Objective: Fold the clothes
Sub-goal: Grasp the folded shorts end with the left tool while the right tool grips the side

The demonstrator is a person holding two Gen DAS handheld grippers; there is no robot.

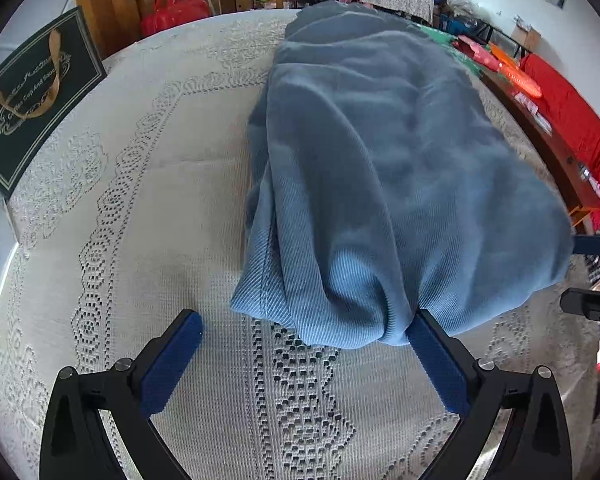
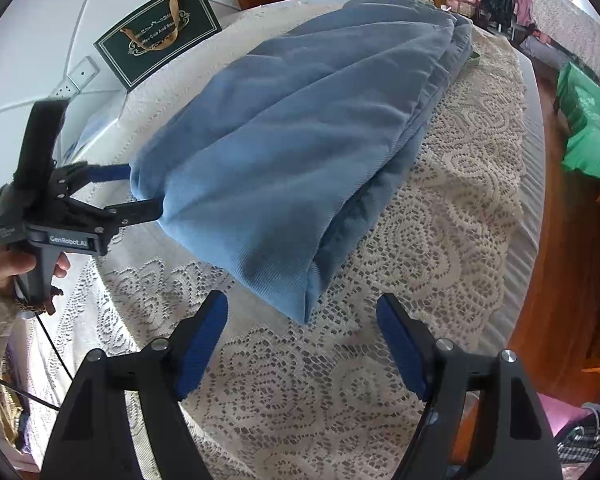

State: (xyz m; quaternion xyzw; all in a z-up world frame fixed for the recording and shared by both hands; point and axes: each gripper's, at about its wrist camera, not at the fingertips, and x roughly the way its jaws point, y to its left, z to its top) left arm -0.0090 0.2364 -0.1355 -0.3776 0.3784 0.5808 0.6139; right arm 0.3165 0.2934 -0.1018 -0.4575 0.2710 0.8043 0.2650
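Note:
A blue ribbed garment (image 1: 380, 160) lies folded in a long bundle on the lace-covered table (image 1: 140, 240). In the left wrist view my left gripper (image 1: 306, 332) stands wide open at the bundle's near end. Its right pad (image 1: 436, 356) touches the cloth's edge and its left pad is clear of it. The right wrist view shows my right gripper (image 2: 302, 308) open, with the garment's (image 2: 300, 140) near corner just at the gap between the fingertips and neither pad pressing it. My left gripper (image 2: 140, 190) shows there too, open against the bundle's left side and held by a hand (image 2: 4, 268).
A dark green box with gold lettering (image 1: 36, 96) (image 2: 160, 36) leans at the table's far left. Behind it sits a red bag (image 1: 176, 10). The table's right edge (image 2: 534, 160) drops to a wooden floor. A red sofa (image 1: 572, 120) and green cloth (image 2: 588, 128) lie beyond.

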